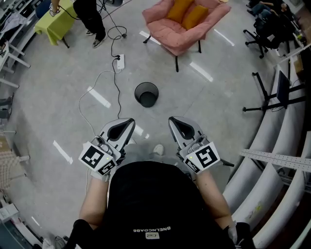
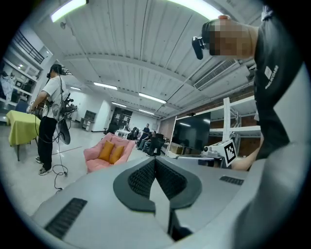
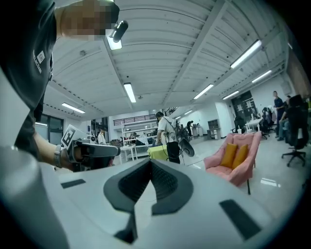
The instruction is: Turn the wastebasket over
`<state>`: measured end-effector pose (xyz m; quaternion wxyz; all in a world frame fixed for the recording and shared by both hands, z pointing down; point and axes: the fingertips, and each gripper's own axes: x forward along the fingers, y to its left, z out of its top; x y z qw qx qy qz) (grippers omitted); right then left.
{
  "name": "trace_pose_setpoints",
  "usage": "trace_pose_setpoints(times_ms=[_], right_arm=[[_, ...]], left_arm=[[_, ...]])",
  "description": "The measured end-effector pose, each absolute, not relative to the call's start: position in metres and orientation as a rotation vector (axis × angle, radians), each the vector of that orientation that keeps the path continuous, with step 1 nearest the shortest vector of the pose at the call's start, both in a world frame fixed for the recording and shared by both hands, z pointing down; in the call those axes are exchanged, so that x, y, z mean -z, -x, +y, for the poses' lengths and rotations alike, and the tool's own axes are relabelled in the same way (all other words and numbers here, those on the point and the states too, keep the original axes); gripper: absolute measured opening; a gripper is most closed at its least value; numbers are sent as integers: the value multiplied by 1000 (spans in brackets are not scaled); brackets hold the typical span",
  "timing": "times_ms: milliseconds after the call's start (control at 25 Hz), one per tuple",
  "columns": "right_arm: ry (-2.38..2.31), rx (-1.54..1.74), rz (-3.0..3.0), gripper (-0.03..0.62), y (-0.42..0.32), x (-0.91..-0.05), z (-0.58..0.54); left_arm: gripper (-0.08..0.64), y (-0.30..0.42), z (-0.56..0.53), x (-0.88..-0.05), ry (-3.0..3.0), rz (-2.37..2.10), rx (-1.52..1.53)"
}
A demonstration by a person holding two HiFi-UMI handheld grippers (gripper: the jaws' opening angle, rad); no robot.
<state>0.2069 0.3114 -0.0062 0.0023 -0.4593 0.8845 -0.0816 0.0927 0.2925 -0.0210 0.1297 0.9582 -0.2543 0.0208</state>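
Two grippers are held out in front of the wearer's black-shirted torso (image 1: 150, 204), side by side and apart, both pointed forward and roughly level. On the left gripper (image 1: 128, 123) the jaws are pressed together with nothing between the pads; the right gripper (image 1: 174, 121) is closed the same way and empty, marker cubes facing up on both. The wastebasket (image 1: 146, 94) is seen upright on the grey floor (image 1: 58, 107), ahead of the grippers and roughly on the line between them, well apart from both; it is dark, round and mesh-walled, with its open mouth facing up. Only a strip of floor and the tip of a shoe (image 1: 158, 149) lie between it and the grippers. A white power strip (image 1: 120, 61) with a cable (image 1: 118, 90) is laid just left of the basket, not touching it. A pink armchair (image 1: 181, 26) with orange cushions (image 1: 187, 13) is placed beyond the basket. A standing person (image 1: 92, 17) beside a yellow-green table (image 1: 60, 22) is seen far left, and office chairs (image 1: 265, 29) far right.
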Motion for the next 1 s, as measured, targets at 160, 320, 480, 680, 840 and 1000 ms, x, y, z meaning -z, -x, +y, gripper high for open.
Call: trace_pose_setpoints(times_ms=[160,320,480,680,840,1000], right_arm=[[1436,292,2780,9,-209,-3,305],[1458,310,2787,9,-204,-8,289],[1499,329,2780,9,-199,-10,265],[1563,340,2773,9,-182,-8,221],[1632,334,2784,9,-160,-8,183],[1699,361,2767,9,-142,-9,148]], left_arm=[[14,-85,288,6,-2749,-767,-81],[14,-76,269,-3,-2728,-760,-87],[14,-68,242,-7,-2730,-728,-82],[14,-49,195,-7,-2733,-672,-79],[14,-29,151,-9,-2751,-609,-82],[14,-12,114,-10,-2746,-555,-63]])
